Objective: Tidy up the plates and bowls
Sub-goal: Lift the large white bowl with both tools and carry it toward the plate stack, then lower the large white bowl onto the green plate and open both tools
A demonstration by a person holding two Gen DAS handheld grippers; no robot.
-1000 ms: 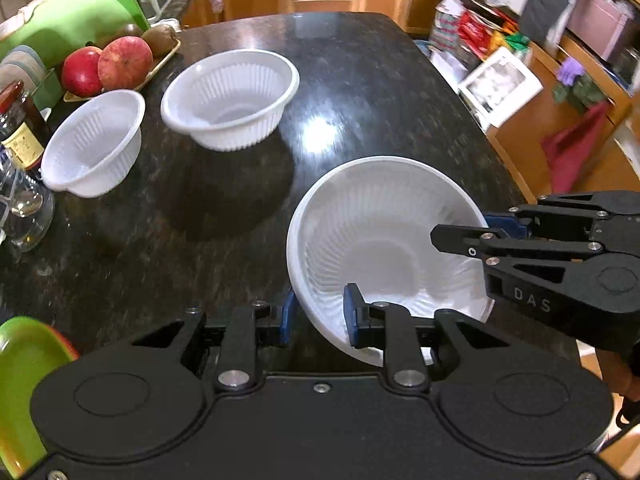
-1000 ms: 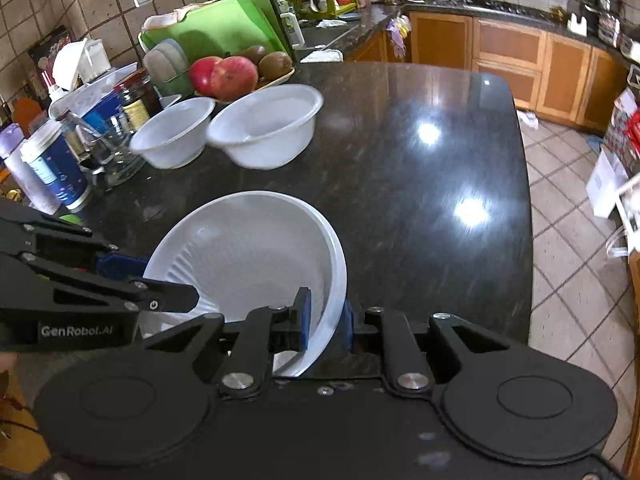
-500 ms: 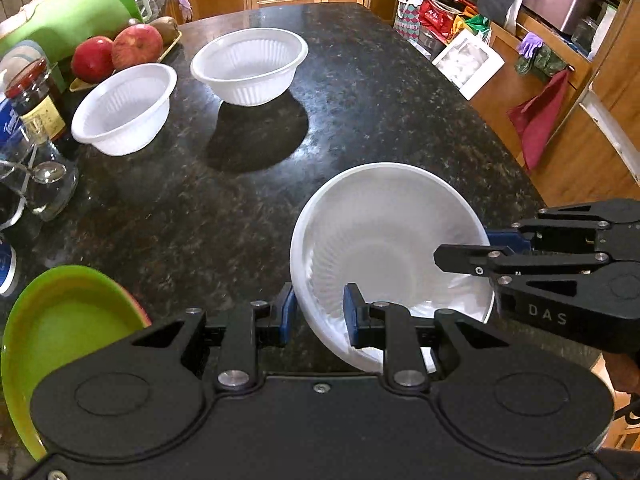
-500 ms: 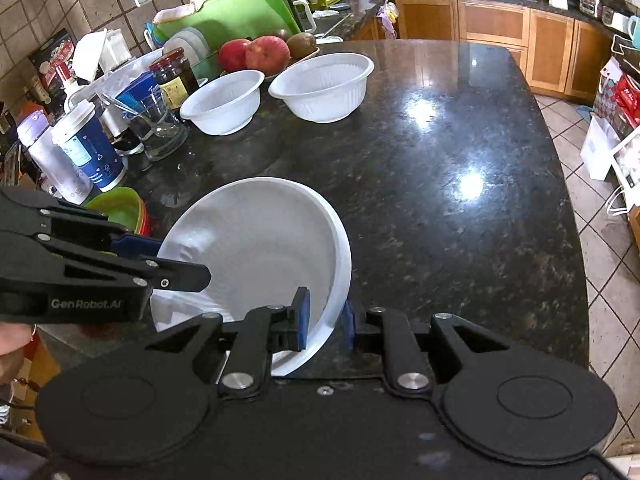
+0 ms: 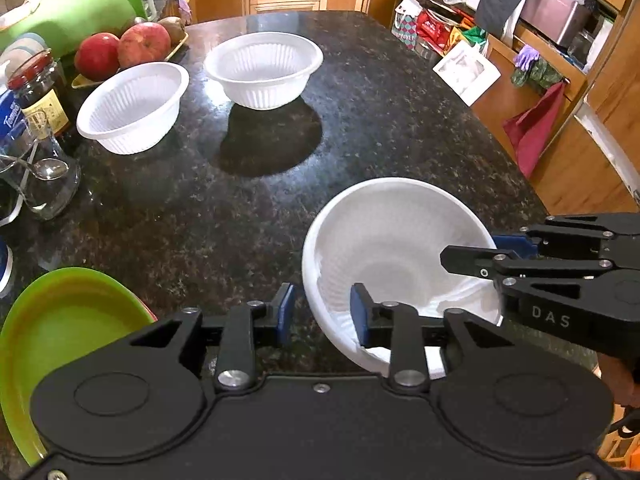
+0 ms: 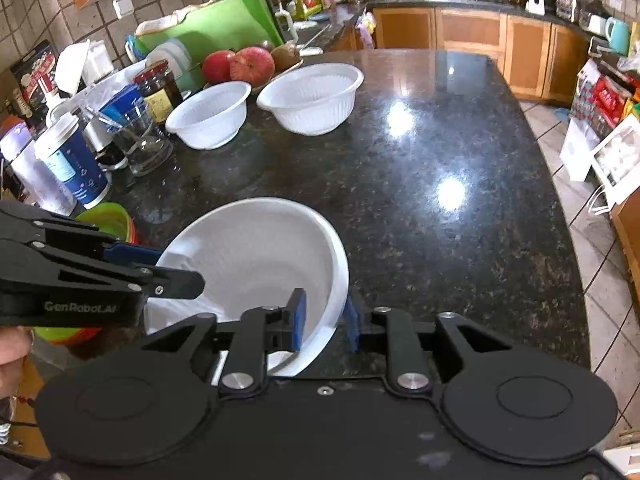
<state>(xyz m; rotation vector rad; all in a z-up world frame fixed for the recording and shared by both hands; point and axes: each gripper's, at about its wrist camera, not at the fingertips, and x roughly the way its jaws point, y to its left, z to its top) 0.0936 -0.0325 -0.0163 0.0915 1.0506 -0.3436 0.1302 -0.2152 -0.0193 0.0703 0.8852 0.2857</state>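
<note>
A large white ribbed bowl (image 5: pixel 396 248) is held tilted above the near edge of the black granite counter (image 5: pixel 360 120). My left gripper (image 5: pixel 322 312) straddles its near-left rim, pads set apart. My right gripper (image 6: pixel 322 320) is closed on the opposite rim (image 6: pixel 338 280), one pad inside and one outside. The right gripper also shows in the left wrist view (image 5: pixel 472 258). Two smaller white bowls (image 5: pixel 136 106) (image 5: pixel 264 68) stand apart at the far left. Green plates (image 5: pixel 52 340) are stacked at the near left.
A tray of apples (image 5: pixel 120 48), a dark jar (image 5: pixel 38 92), a glass with a spoon (image 5: pixel 44 184) and a blue cup (image 6: pixel 70 164) line the counter's left side. A green cutting board (image 6: pixel 208 28) leans behind. Cabinets and floor lie to the right.
Both grippers have drawn back toward the near edge with the large bowl. The left gripper's pads have spread wider around the rim. The two far bowls stayed put.
</note>
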